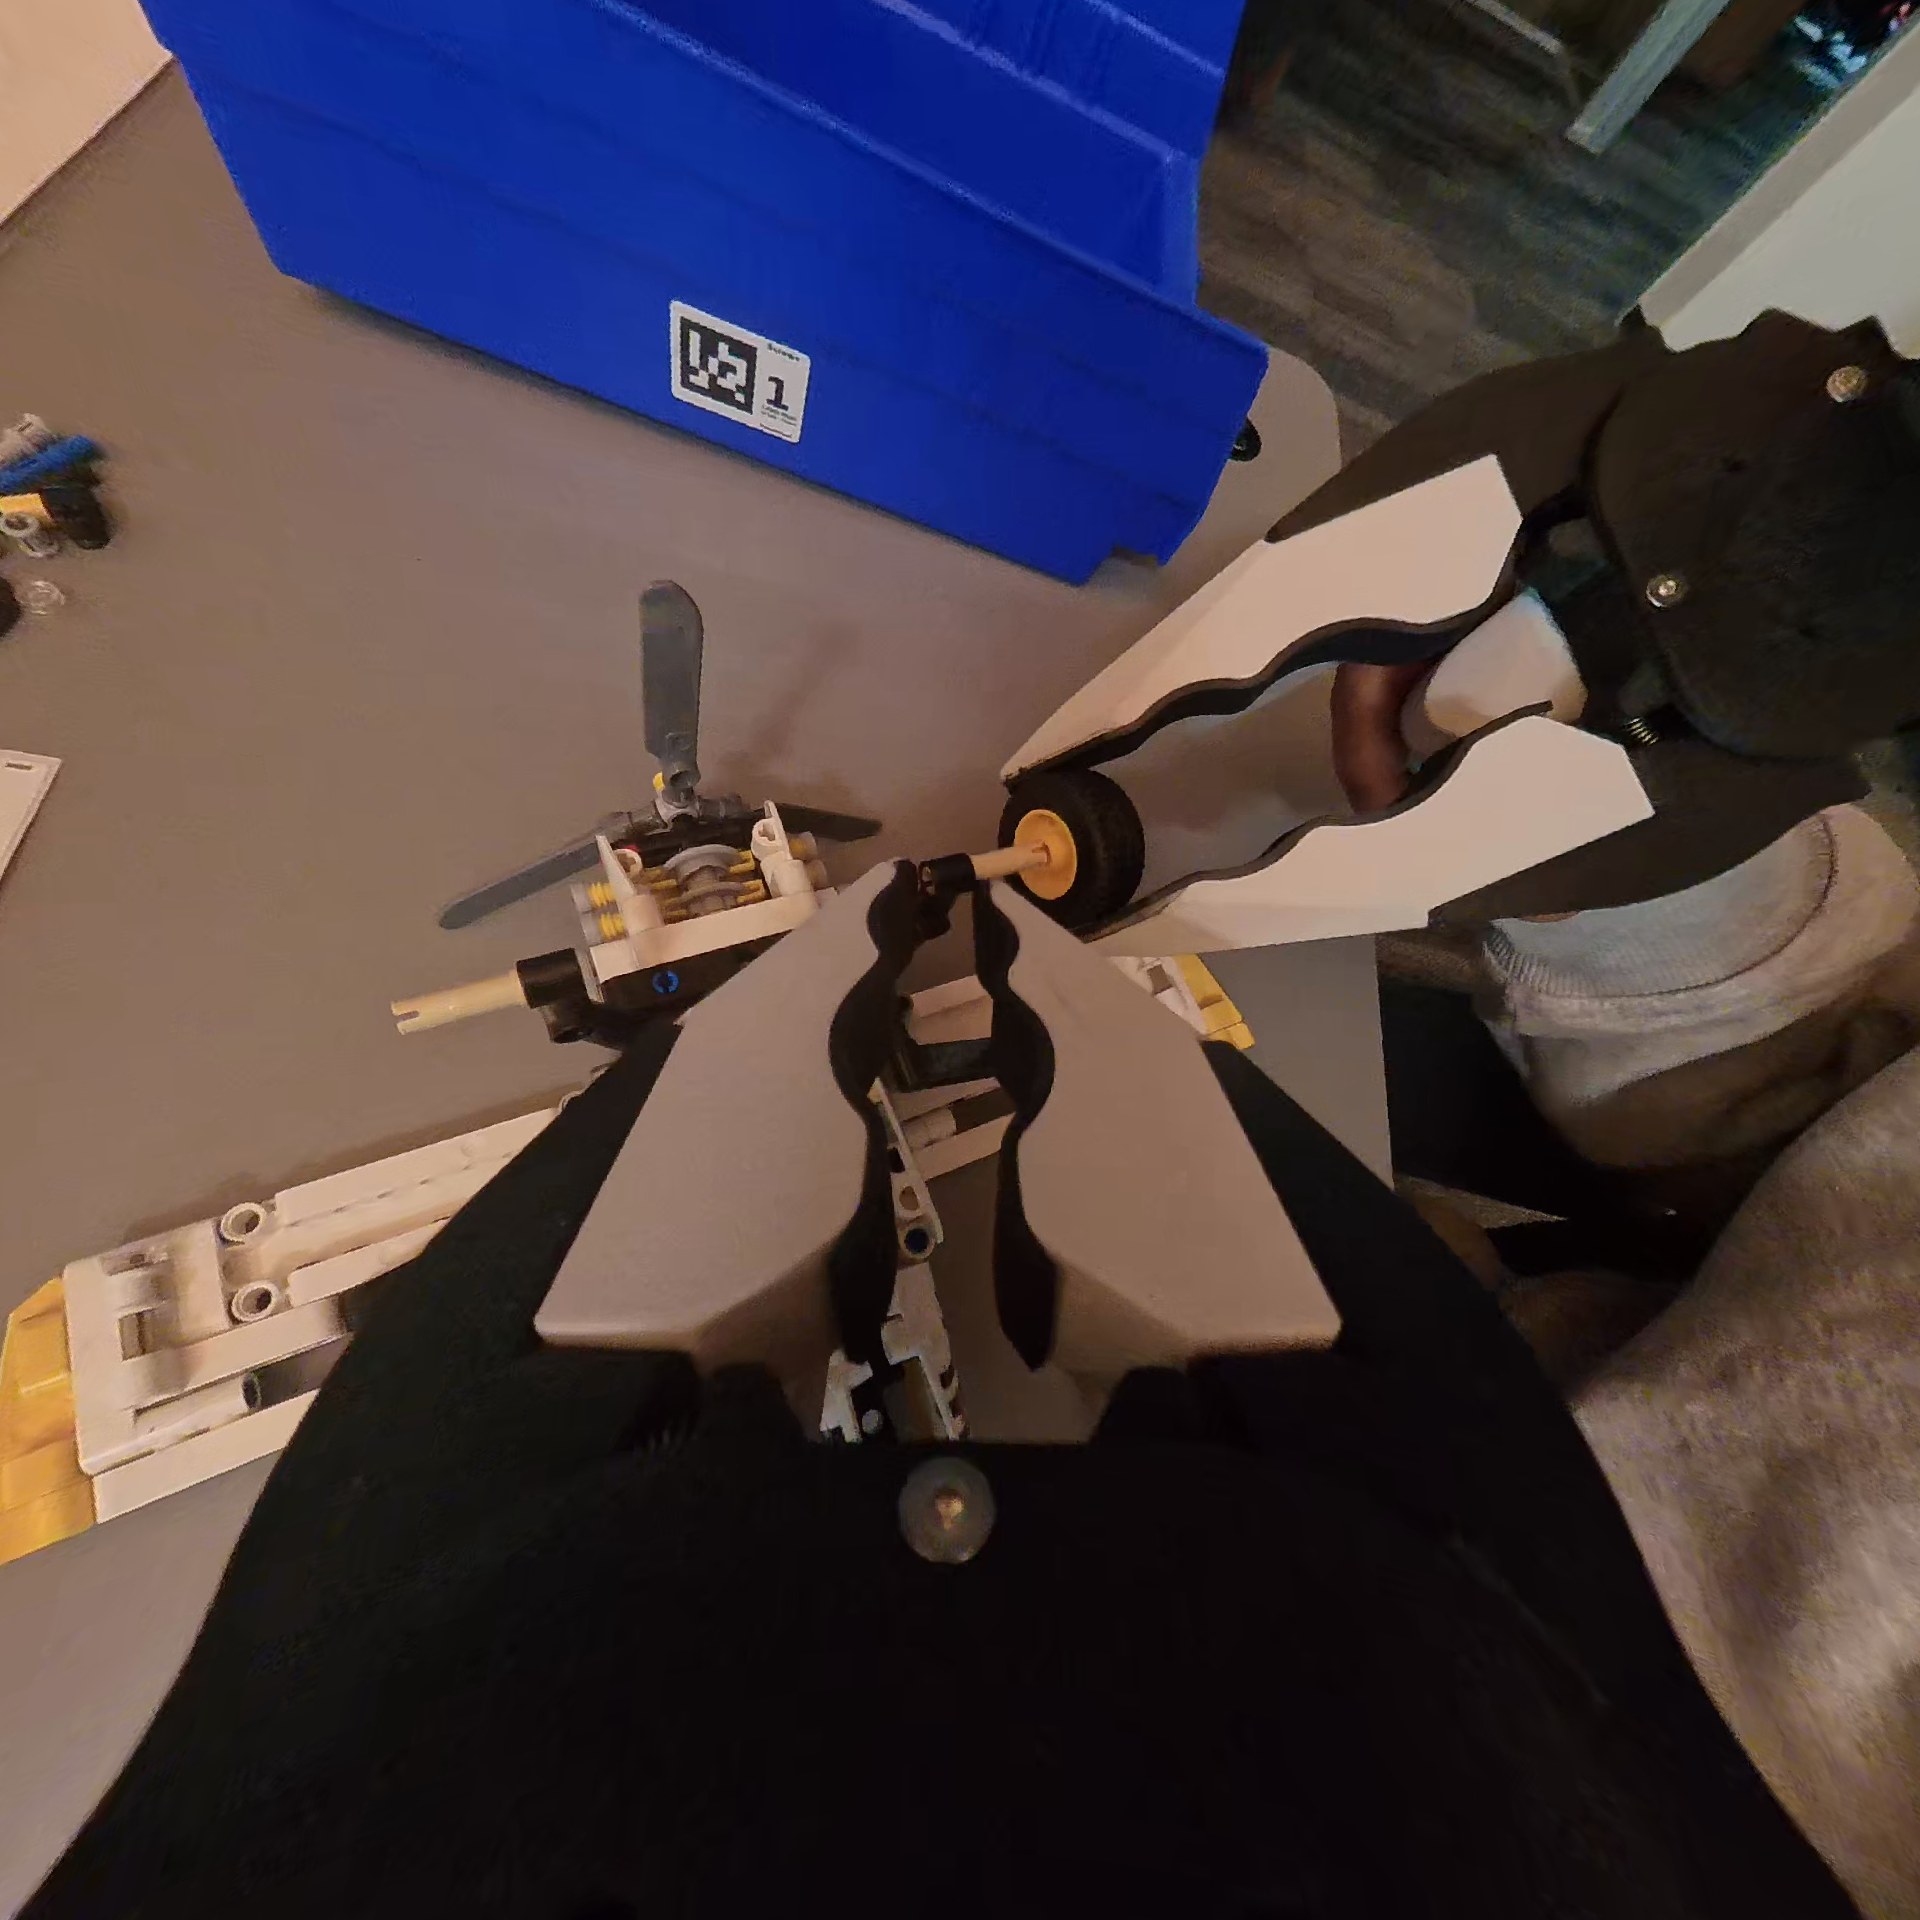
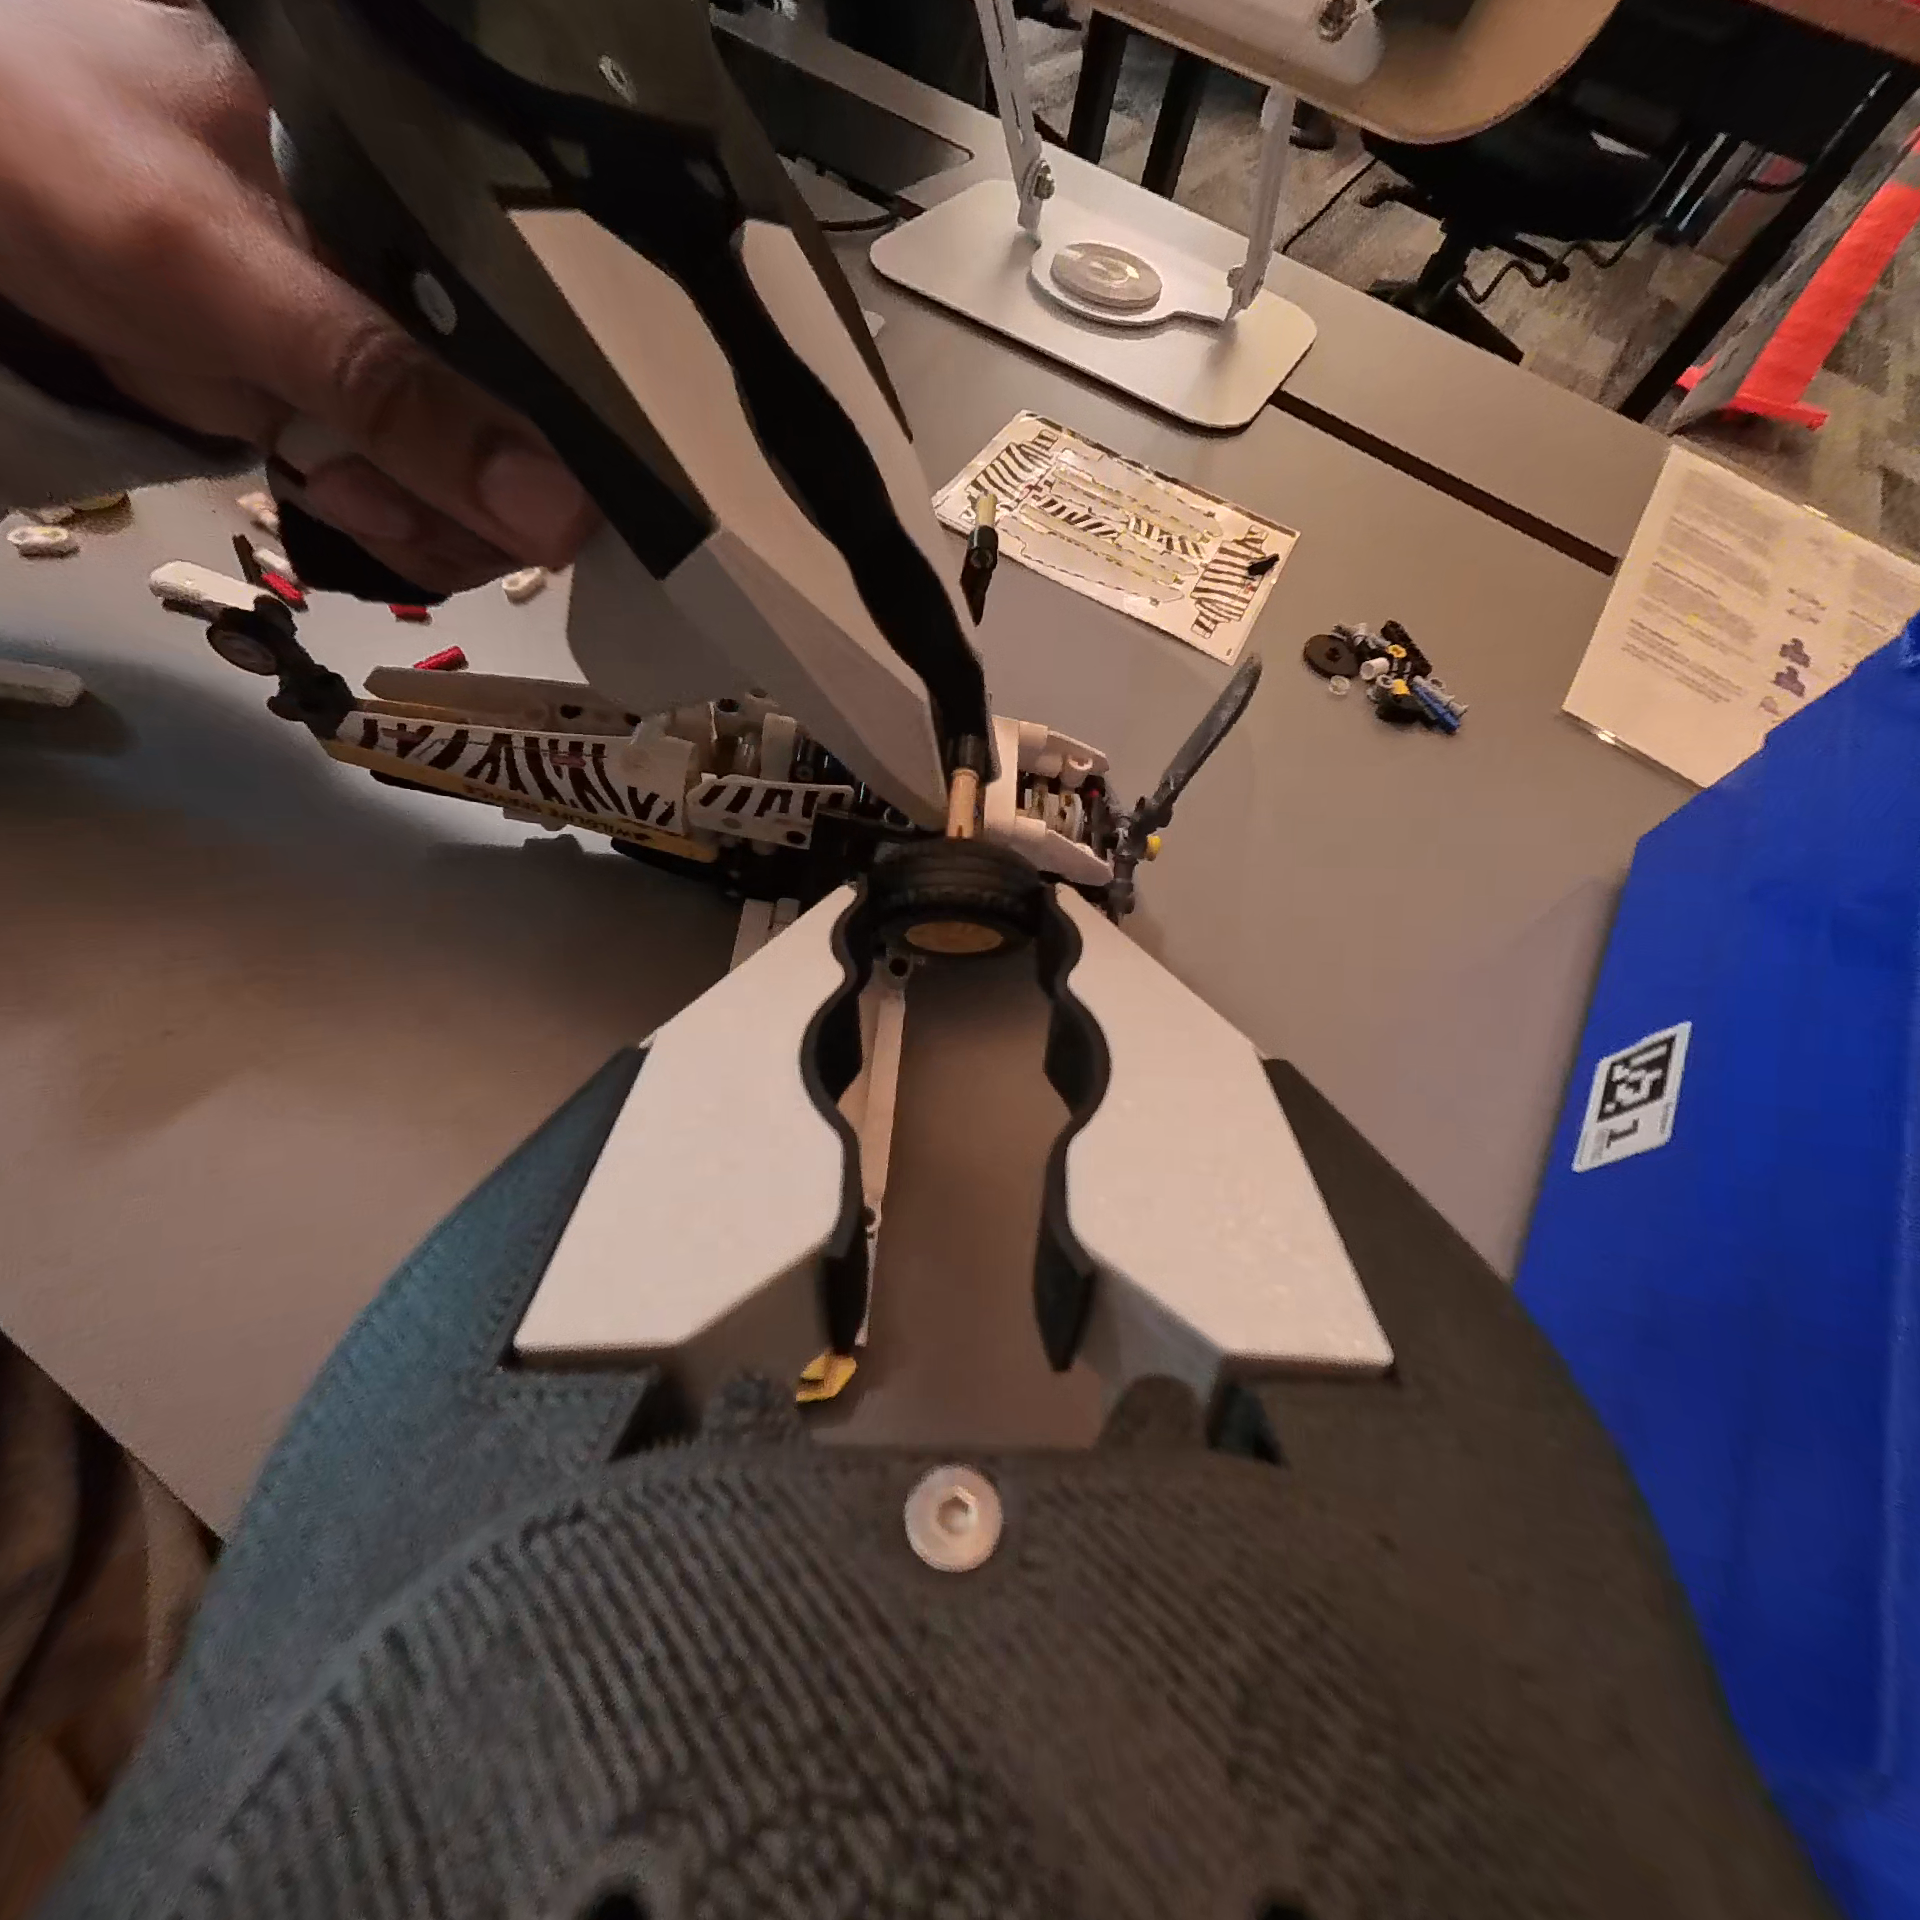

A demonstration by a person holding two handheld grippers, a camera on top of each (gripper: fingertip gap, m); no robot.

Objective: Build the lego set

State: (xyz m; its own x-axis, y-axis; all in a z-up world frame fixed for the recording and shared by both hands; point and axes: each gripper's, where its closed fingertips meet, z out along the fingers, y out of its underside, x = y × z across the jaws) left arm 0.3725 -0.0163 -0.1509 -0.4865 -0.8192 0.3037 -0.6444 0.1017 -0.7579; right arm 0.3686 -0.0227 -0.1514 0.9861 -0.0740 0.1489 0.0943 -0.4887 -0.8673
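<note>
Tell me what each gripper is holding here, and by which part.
The right gripper clamps the small wheel across its black tyre. The left gripper pinches the black connector at the end of the tan axle.

Your right tool (image 2: 951, 914) gripped a matt rubber tyre (image 2: 951, 896); the counter (image 1: 312, 644) looked smooth, the bin (image 1: 727, 187) glossy plastic.

Lego plane (image 1: 675, 914) on the table (image 1: 312, 644), bin (image 1: 727, 208) behind it, loose parts (image 1: 47, 499) far left, wheel (image 1: 1075, 847) at the axle (image 1: 1003, 862) on the plane's right, sticker sheet (image 2: 1117, 535) beyond.
</note>
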